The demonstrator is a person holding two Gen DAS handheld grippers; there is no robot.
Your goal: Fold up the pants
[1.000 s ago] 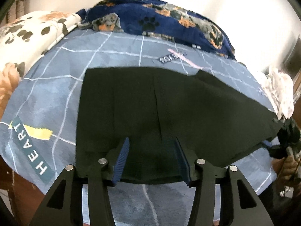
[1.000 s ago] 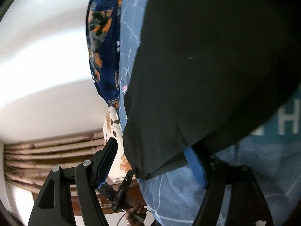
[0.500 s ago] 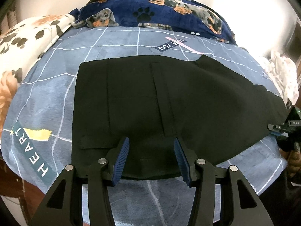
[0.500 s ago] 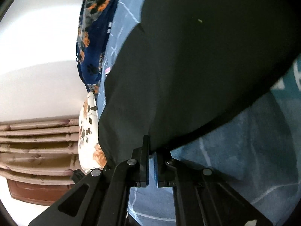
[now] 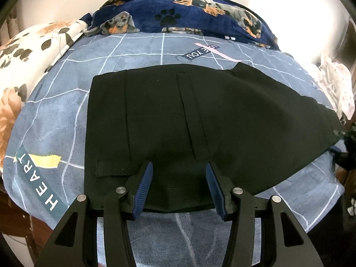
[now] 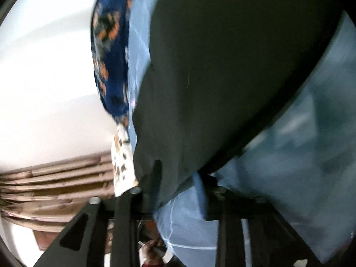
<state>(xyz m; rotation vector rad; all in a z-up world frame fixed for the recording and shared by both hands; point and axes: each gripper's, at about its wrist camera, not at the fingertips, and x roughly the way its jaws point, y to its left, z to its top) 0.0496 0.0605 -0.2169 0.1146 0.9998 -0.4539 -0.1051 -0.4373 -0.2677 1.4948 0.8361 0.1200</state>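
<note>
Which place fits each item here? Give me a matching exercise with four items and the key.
Items:
1. black pants
2. navy dog-print blanket
3. HEART label
4. LOVE YOU label

Places:
A. left of the pants, on the bedsheet
B. spread flat across the bedsheet
C. just beyond the pants' far edge
D. bunched along the bed's far side

Pairs: 1-B, 2-D, 3-A, 4-C

Black pants (image 5: 200,120) lie flat, spread across the bedsheet (image 5: 55,102).

Grid-patterned bedsheet (image 5: 138,51), navy dog-print blanket (image 5: 178,13)
</note>
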